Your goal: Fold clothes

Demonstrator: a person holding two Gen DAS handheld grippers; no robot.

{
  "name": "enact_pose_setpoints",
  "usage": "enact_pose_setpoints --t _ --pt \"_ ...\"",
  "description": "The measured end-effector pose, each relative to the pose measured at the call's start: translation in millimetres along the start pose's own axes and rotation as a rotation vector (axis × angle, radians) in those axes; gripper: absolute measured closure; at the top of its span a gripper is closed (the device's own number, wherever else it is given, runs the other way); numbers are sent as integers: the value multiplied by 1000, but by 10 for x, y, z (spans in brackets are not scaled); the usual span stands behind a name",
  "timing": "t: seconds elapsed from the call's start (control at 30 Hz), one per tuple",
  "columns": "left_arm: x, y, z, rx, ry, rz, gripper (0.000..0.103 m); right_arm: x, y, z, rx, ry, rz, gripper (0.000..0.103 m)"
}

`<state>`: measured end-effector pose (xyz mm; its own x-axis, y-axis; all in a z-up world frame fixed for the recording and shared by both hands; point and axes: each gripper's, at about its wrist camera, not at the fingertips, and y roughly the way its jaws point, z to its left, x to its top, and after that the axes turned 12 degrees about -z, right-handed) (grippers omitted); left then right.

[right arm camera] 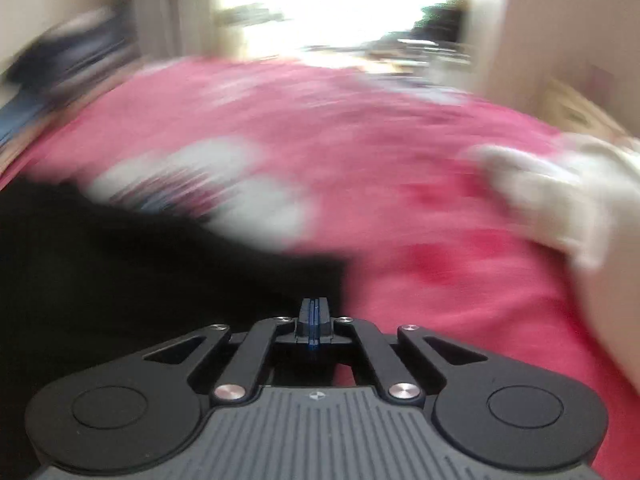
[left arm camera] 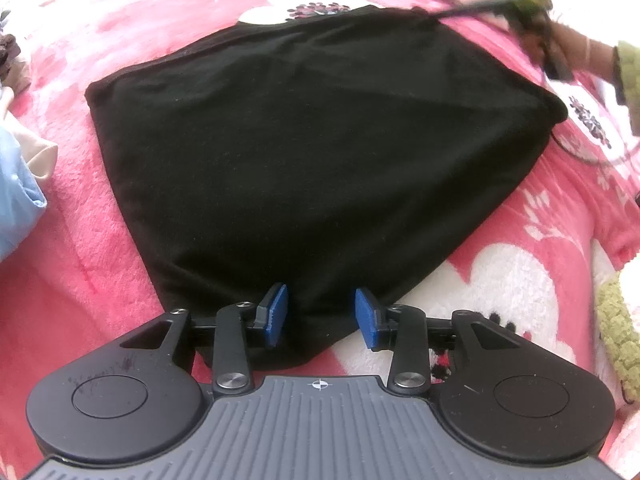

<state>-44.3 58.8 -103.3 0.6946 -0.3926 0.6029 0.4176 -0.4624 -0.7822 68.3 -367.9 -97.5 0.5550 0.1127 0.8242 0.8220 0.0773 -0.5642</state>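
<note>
A black garment lies spread flat on a pink flowered blanket. My left gripper is open over the garment's near corner, with its blue pads apart on either side of the fabric's edge. In the right wrist view, which is motion-blurred, my right gripper is shut with its pads pressed together above a corner of the black garment. I cannot tell whether any cloth is pinched there. In the left wrist view, a person's hand holds that gripper, blurred, beyond the garment's far right corner.
A light blue cloth lies at the left edge and a green knitted piece at the right. In the right wrist view a white cloth sits on the blanket at the right. A bright window is beyond the bed.
</note>
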Motion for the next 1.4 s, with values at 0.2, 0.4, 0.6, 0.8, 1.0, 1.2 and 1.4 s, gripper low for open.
enact_pose_setpoints --t 0.2,0.4,0.6,0.8,1.0,1.2,1.4 --pt "-20 -10 21 -13 -17 -10 65 267 -182 555 301 -77 -30 97" --pt "-57 -21 28 -22 -15 -28 64 223 263 1065 340 -203 38 101" --pt "-61 -14 46 -26 -55 -37 62 599 238 958 334 -78 -12 93" --pt "-77 -8 41 -31 -45 -42 61 355 416 1440 468 -222 47 93" --pt "-65 -13 42 -27 -48 -40 61 696 569 962 342 36 -22 88" --pt "-69 -22 46 -27 -38 -41 61 435 518 1533 683 -190 119 87" --pt "-64 -20 11 -15 -28 -46 61 709 639 1068 270 3 -37 87"
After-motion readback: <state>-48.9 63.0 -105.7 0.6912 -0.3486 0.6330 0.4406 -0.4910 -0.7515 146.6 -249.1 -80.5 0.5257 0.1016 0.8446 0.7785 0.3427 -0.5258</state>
